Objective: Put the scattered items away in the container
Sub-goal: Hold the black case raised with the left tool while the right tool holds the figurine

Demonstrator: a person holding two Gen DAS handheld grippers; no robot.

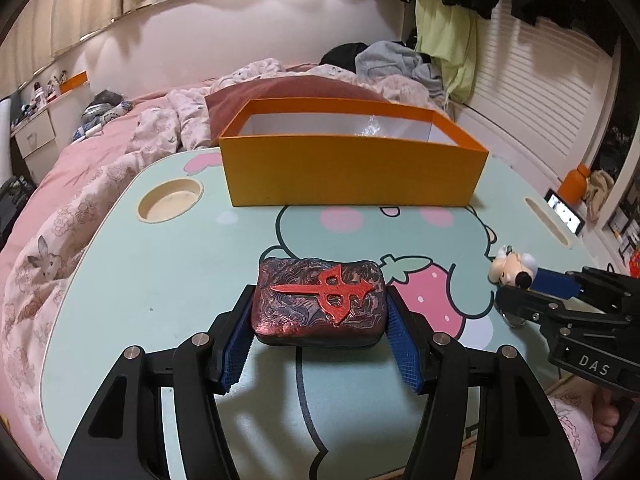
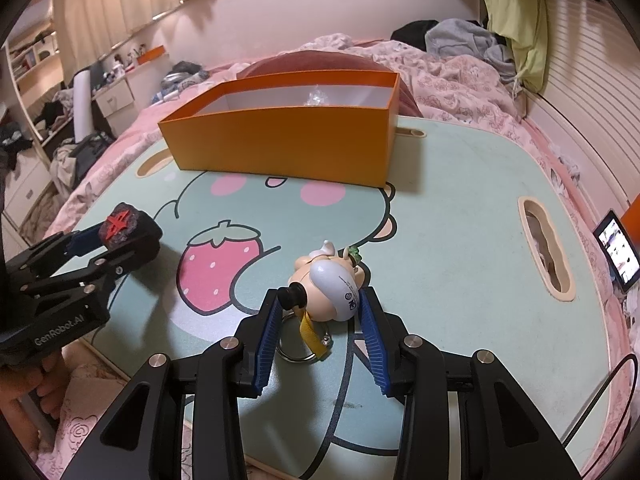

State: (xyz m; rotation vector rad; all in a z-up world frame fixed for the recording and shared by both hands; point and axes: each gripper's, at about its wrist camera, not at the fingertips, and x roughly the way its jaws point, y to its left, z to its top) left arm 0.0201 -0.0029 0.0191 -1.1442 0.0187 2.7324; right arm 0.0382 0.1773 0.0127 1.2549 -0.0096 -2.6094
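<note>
A dark red and blue patterned block [image 1: 320, 300] with a raised red emblem sits between the blue pads of my left gripper [image 1: 321, 305], and both pads press on its sides. In the right wrist view that block [image 2: 122, 222] is held at the tip of the left gripper [image 2: 116, 236], near the table's left edge. My right gripper [image 2: 322, 295] is shut on a small cartoon figurine [image 2: 328, 280] with a key ring and yellow strap [image 2: 310, 334]. In the left wrist view the figurine [image 1: 512, 266] shows at far right. The orange box [image 1: 352, 176] [image 2: 280, 144] stands open at the table's far side.
The mint green lap table [image 1: 160, 280] with a cartoon print rests on a bed with pink bedding [image 1: 80, 184]. It has a round cup hollow [image 1: 170, 200] and a slot [image 2: 544, 248]. Something clear and crinkled [image 2: 316, 96] lies in the box. A lit phone [image 2: 618, 252] stands at right.
</note>
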